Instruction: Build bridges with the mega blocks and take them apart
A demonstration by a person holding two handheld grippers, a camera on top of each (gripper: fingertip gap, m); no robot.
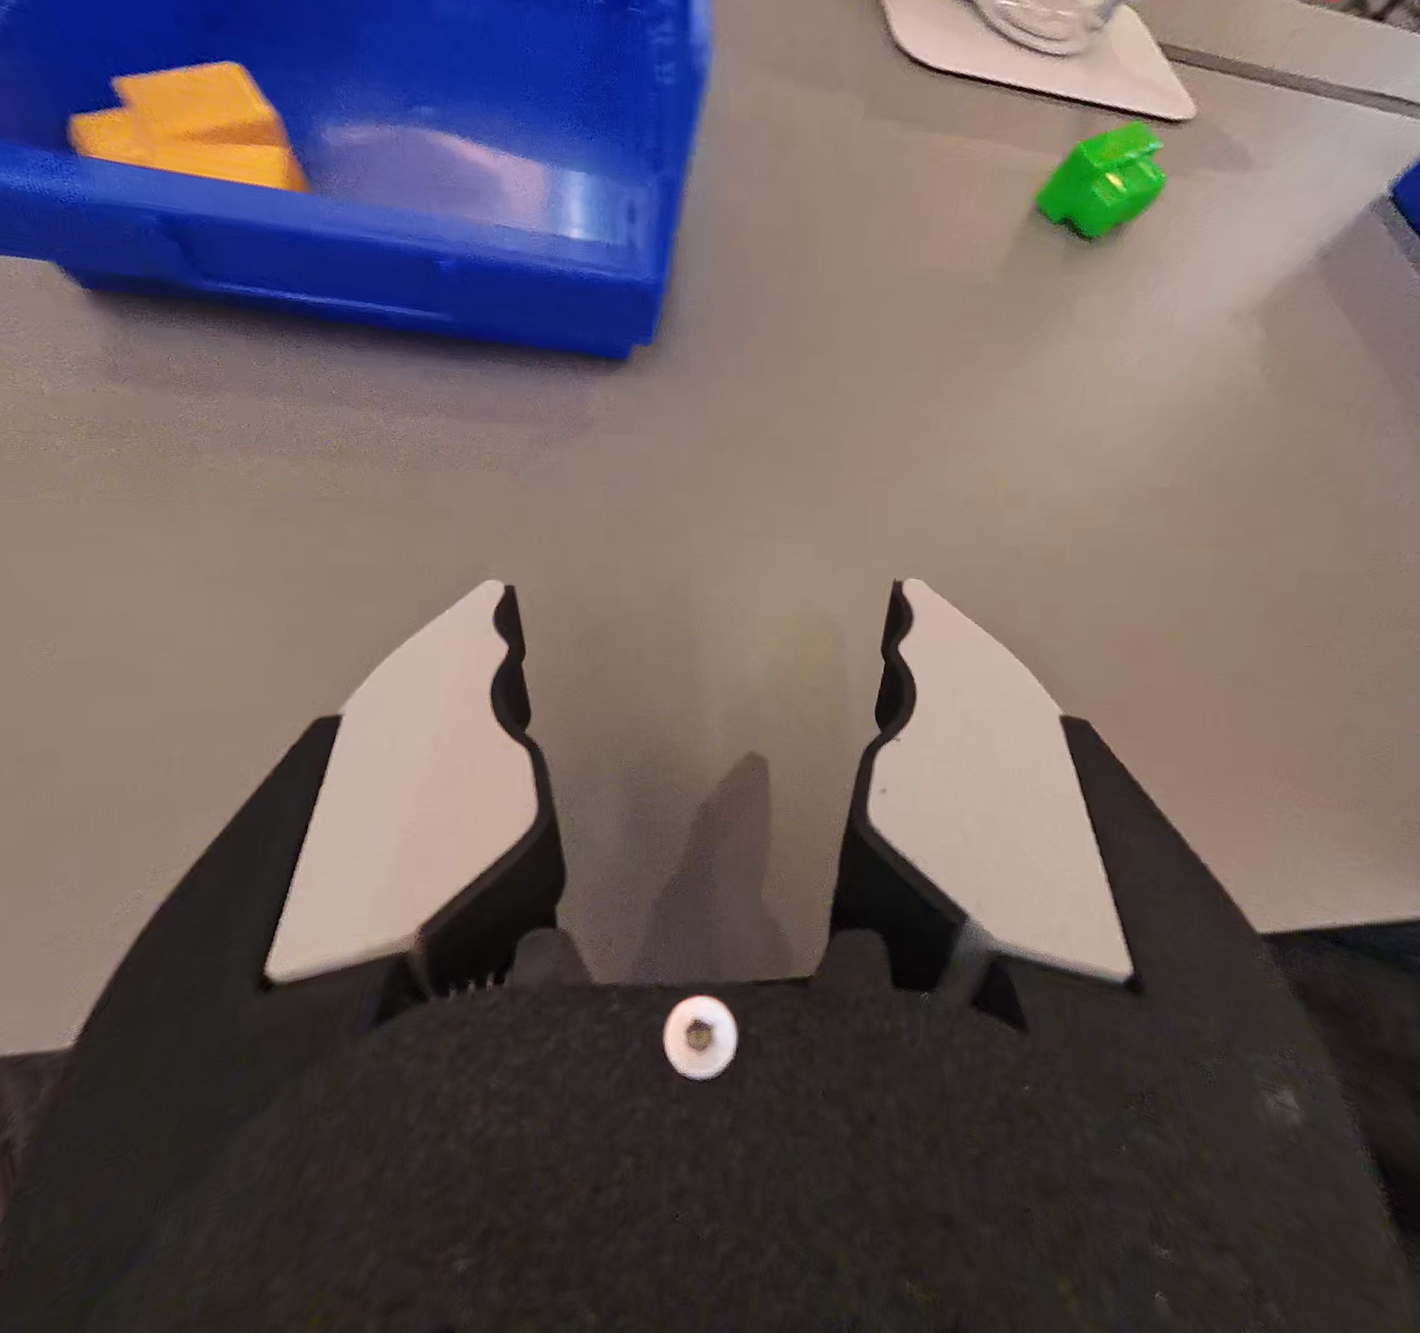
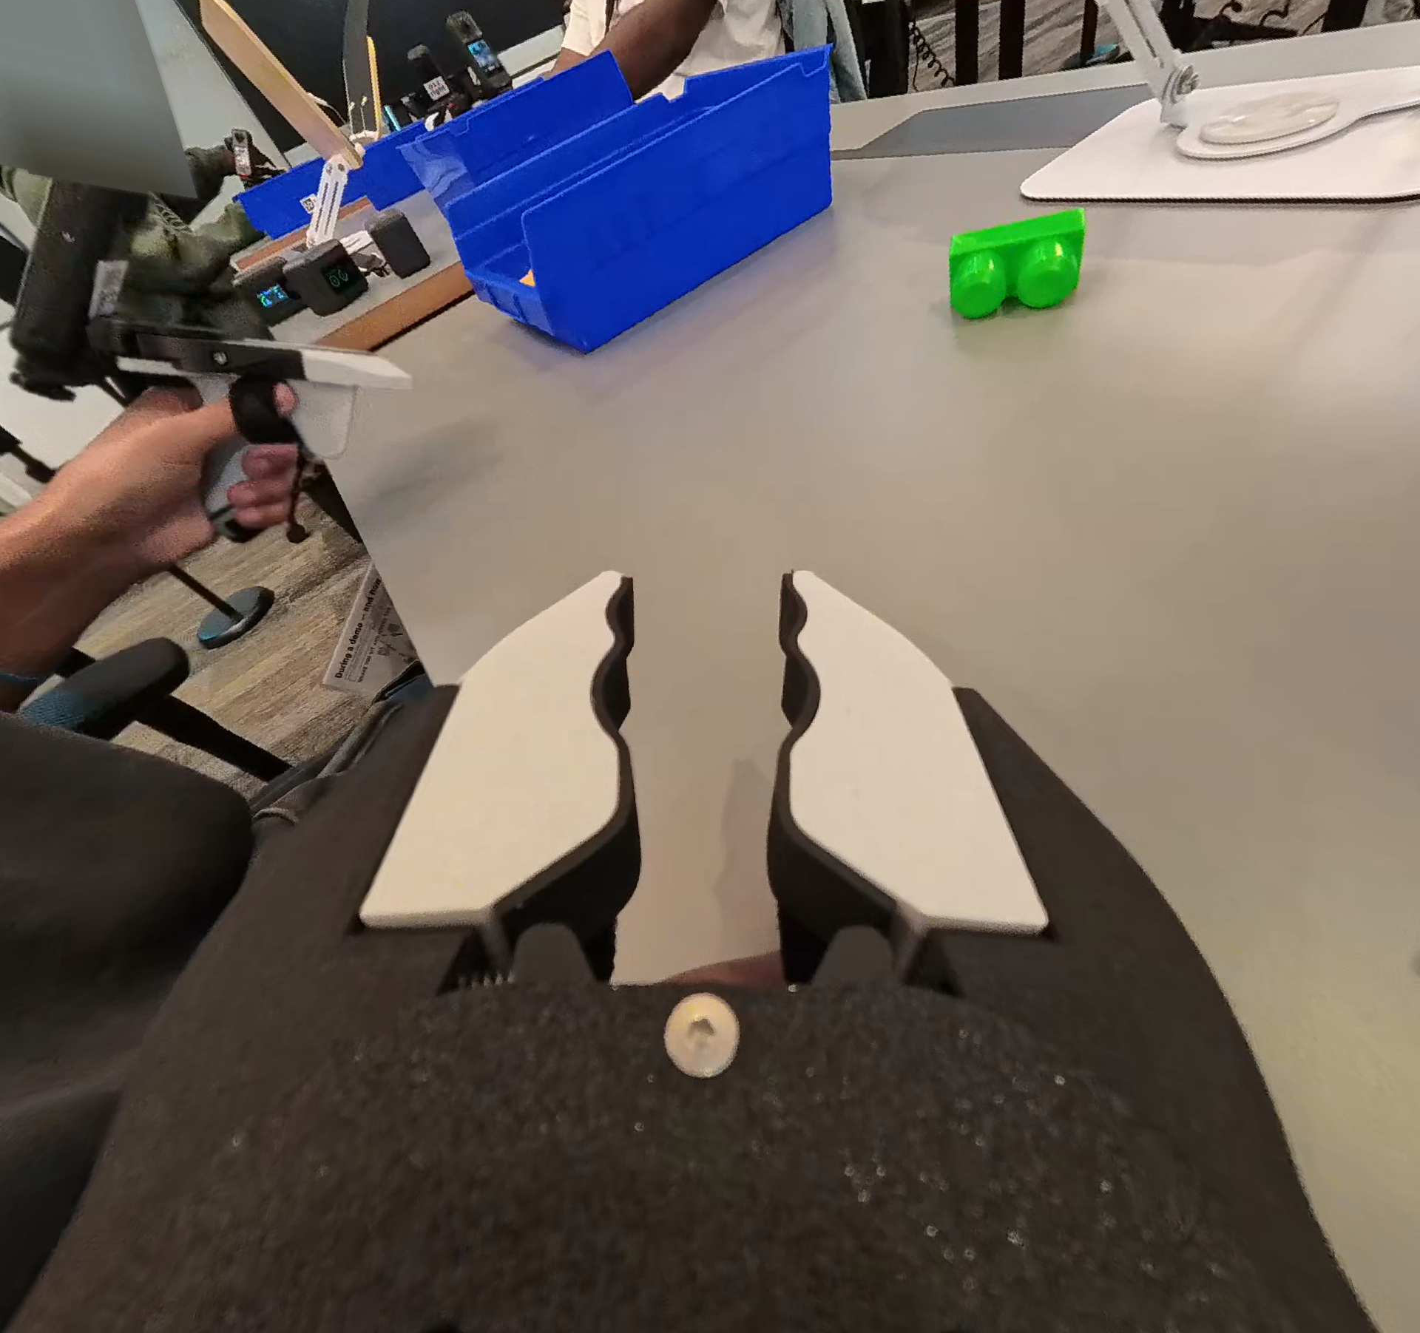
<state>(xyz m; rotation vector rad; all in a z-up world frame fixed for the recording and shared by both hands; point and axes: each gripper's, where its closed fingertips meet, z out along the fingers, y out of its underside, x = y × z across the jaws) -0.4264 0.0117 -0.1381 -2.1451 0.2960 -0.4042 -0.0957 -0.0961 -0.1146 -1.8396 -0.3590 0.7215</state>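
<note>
Right tool point(image 2: 707, 589), fingers apart, empty; green block point(image 2: 1016, 264) well ahead, rightward.

Bright, even indoor light falls from above, leaving only soft shadows on the table point(image 1: 768, 451). In the left wrist view the far bin point(image 1: 461, 236) and green block point(image 1: 1099, 178) are motion-blurred, with glare on the bin's rim. Both views bend towards their edges.
</note>
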